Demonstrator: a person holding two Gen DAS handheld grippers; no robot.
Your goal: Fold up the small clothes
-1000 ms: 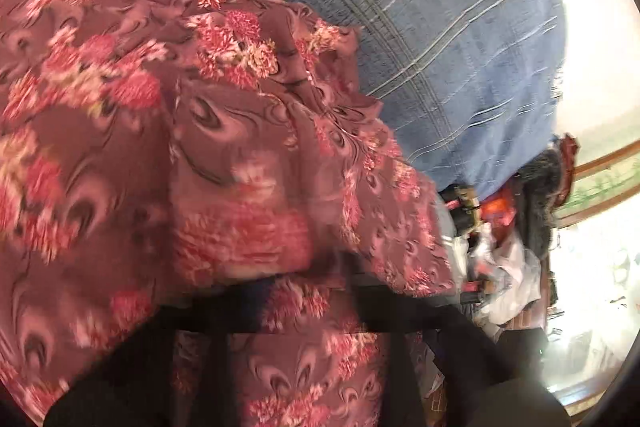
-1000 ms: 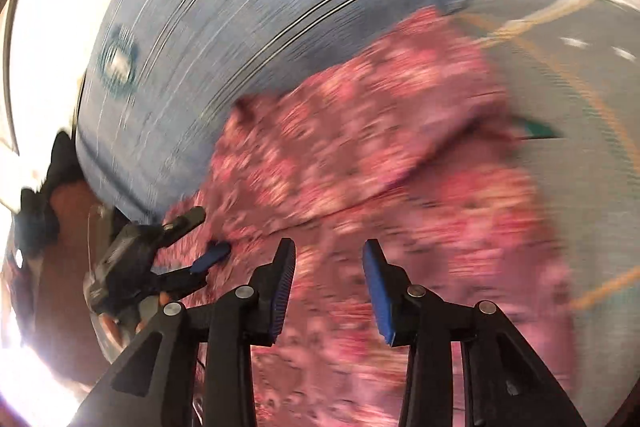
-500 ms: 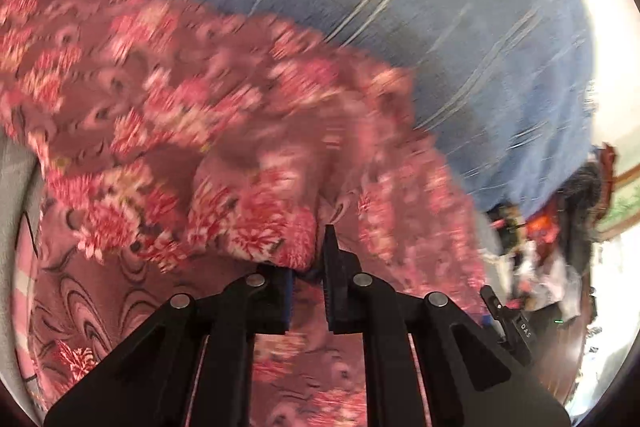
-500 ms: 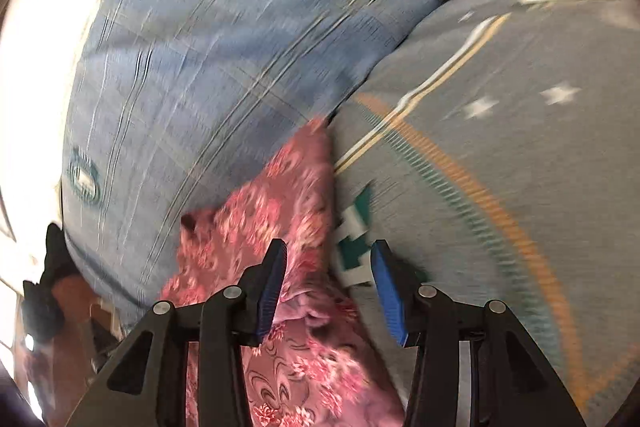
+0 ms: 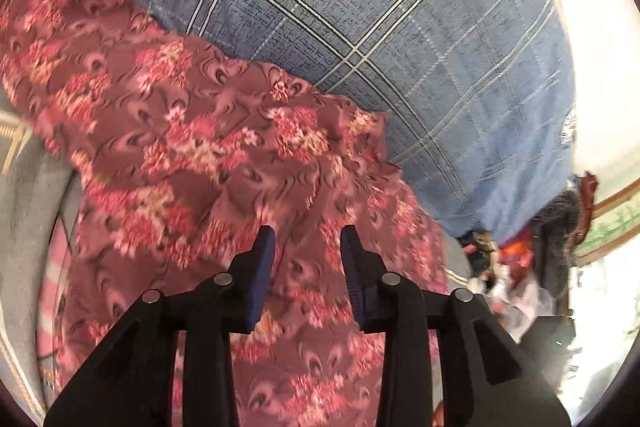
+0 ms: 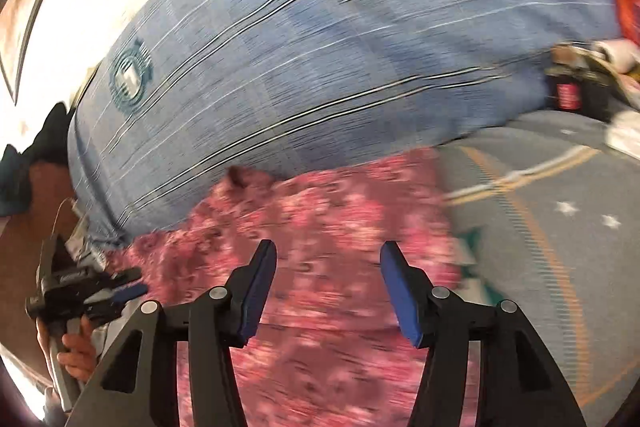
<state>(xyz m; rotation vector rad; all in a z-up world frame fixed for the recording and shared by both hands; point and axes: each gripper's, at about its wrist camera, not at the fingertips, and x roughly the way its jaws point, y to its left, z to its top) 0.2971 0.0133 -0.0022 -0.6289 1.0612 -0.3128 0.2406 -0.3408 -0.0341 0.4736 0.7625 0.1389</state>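
A maroon garment with pink flowers (image 5: 208,147) lies folded over itself on the bed. My left gripper (image 5: 307,239) hovers just above its near part, jaws opening, blue pads apart, nothing pressed between them. The same floral garment (image 6: 320,219) is blurred in the right wrist view. My right gripper (image 6: 328,253) hangs over it with jaws opening wide and no cloth between the pads. The left gripper (image 6: 128,287) shows at the lower left of that view, held by a hand (image 6: 76,351).
A blue plaid bedsheet (image 5: 400,27) spreads behind the garment. A grey blanket with orange lines and white stars (image 6: 560,227) lies to the right. Clutter (image 5: 520,267) sits past the bed's edge on the right; small items (image 6: 580,75) lie at the far right.
The left gripper, shut on a fold of the garment half a second ago, has let it go and drawn back. The right gripper has opened wider and swung back over the garment.
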